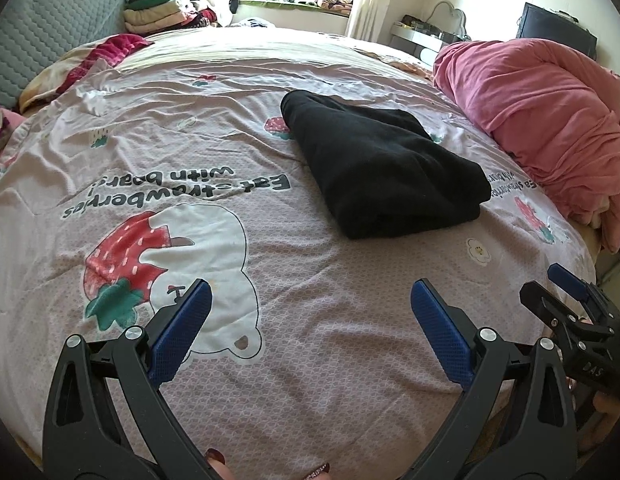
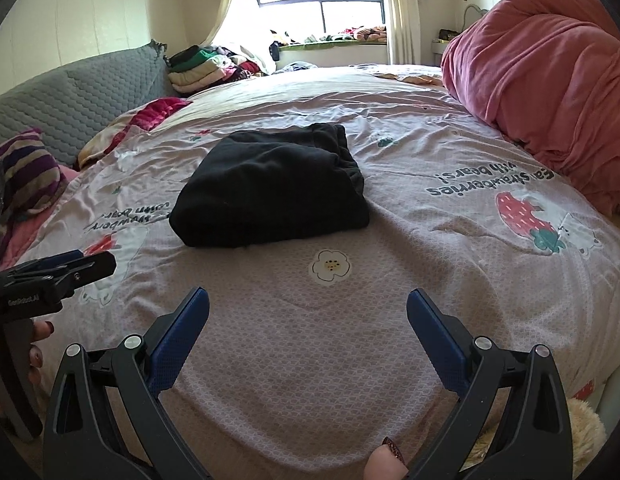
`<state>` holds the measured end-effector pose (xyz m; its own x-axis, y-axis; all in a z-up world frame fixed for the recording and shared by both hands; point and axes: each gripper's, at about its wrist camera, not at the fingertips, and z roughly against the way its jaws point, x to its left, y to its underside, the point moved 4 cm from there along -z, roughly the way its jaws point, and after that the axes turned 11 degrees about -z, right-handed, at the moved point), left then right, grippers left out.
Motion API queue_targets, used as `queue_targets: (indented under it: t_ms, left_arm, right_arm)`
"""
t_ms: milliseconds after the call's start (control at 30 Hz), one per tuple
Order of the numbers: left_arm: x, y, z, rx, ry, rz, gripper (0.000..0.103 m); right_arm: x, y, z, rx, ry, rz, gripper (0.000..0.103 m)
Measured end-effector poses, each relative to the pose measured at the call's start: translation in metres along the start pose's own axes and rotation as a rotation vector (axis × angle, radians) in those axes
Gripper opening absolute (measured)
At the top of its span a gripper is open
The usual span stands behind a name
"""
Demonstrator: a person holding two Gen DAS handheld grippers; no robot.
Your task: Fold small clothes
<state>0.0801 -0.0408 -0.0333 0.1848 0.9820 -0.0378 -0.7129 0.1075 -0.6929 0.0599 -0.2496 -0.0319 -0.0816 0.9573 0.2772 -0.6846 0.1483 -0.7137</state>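
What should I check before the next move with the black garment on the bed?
1. Left gripper open, holding nothing: ok.
2. Right gripper open, holding nothing: ok.
3. Black garment folded into a compact stack: ok.
4. Garment lies apart from the pink duvet: ok.
5. Bedspread between the jaws and the garment is bare: ok.
6. Layers underneath the garment folded evenly: cannot tell.
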Motion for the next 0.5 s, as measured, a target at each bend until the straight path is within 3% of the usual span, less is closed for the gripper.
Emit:
queue_targets:
  t_ms: [500]
  left_arm:
    - [-0.0016, 0.0006, 0.0011, 0.012, -0.01, -0.004, 0.093]
  right_arm:
    - [-0.0061, -0.0009, -0.0006, -0.001, 0.01, -0.015, 0.098]
